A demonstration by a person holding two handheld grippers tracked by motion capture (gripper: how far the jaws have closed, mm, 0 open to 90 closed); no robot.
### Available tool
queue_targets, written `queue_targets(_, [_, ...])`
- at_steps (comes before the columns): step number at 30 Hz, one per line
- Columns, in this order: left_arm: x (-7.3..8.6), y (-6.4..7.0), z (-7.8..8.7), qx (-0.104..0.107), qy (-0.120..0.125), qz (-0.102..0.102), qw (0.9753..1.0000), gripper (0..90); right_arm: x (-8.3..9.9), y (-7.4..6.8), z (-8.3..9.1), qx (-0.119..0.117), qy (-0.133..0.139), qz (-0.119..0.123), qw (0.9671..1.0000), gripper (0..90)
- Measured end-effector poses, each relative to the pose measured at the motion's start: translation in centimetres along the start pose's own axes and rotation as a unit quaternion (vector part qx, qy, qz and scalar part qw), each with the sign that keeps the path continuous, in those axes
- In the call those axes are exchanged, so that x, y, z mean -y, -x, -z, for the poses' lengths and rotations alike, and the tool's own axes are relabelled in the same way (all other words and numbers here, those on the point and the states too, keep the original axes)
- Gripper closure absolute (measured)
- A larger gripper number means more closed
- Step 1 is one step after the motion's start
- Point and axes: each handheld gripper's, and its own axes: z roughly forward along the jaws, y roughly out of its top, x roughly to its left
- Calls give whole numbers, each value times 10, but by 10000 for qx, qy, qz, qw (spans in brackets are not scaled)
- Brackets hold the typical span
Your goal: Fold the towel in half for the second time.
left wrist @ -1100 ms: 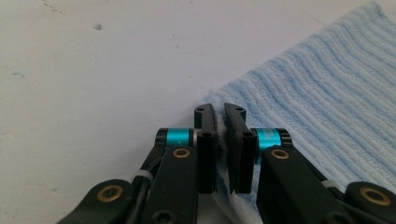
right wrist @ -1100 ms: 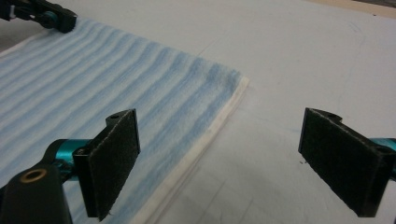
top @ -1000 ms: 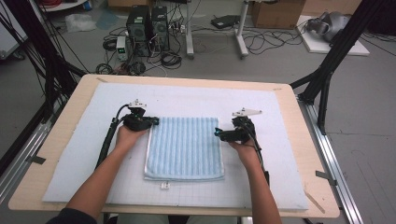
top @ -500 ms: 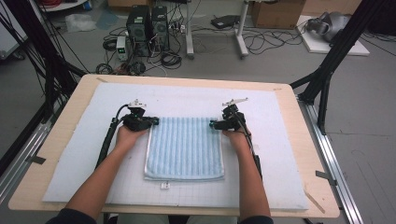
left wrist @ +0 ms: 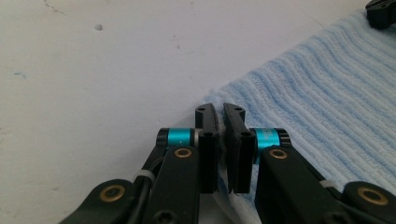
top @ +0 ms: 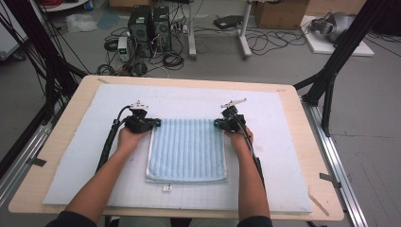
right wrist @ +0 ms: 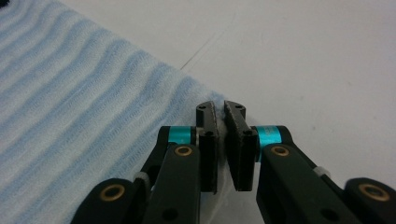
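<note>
the blue towel (top: 187, 150) lies flat, folded, in the middle of the white mat (top: 283, 142). the left gripper (left wrist: 219, 122) pinches the towel's far left corner, jaws closed on the cloth; the right gripper (right wrist: 220, 120) is clamped on the far right corner the same way. holding both far corners at once probably sets up a fold toward the near edge, keeping that edge straight.

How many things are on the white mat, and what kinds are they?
Blue striped towel: 1
Tools: 2, the left tool and the right tool, each pinching a far corner of the towel
Small white tag below the towel: 1
Total: 4
</note>
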Motion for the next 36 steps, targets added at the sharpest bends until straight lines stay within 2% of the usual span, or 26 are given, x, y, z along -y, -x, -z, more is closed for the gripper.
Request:
queue_targets(1, [0,-2,0,6,60,136,9999,850,-1,-1,1,54,-11,34,10000,849])
queue_targets(3, [-1,-6,2,20,148,266,9995,852,-2,-2,3,172,68,125,9998,851])
queue_targets(5, [-3,-5,2,-40,350,113,9993,853,-4,-1,4,226,156,155,9995,850])
queue_targets(6, [-5,-4,2,-62,513,95,9986,852,-5,-1,5,286,185,176,9993,850])
queue_targets(7, [-9,-4,2,-55,561,120,9983,854,-6,0,5,341,222,171,9990,850])
queue_targets(9, [-18,-5,1,-26,625,167,9979,854,-9,2,7,467,366,61,9982,851])
queue_targets(11, [-25,-6,3,5,896,114,9959,853,-13,5,10,603,586,-76,9964,851])
queue_targets(13, [-29,-7,5,40,1115,61,9937,852,-17,8,13,608,772,-249,9948,851])
queue_targets(14, [-29,-7,6,74,1117,63,9937,851,-17,9,14,576,872,-265,9942,851])
queue_targets(16, [-27,-8,8,154,1044,72,9944,850,-17,8,16,537,893,-253,9942,851])
queue_targets(20, [-23,-8,14,268,1133,110,9931,851,-15,5,23,416,1041,-180,9935,851])
queue_targets(23, [-21,-6,20,390,1016,76,9940,850,-13,1,30,324,1121,-102,9931,851])
queue_targets(25, [-18,-1,26,400,1250,-10,9914,850,-10,-1,35,231,1161,-109,9929,850])
queue_targets(27, [-15,2,31,419,1264,-124,9910,850,-6,-4,40,168,1223,-49,9923,850])
queue_targets(29, [-12,4,34,474,1279,-98,9906,850,-1,-8,45,111,1223,-35,9924,851])
queue_targets(36, [2,15,48,688,1472,-204,9865,850,14,-15,57,-23,1349,1,9909,850])
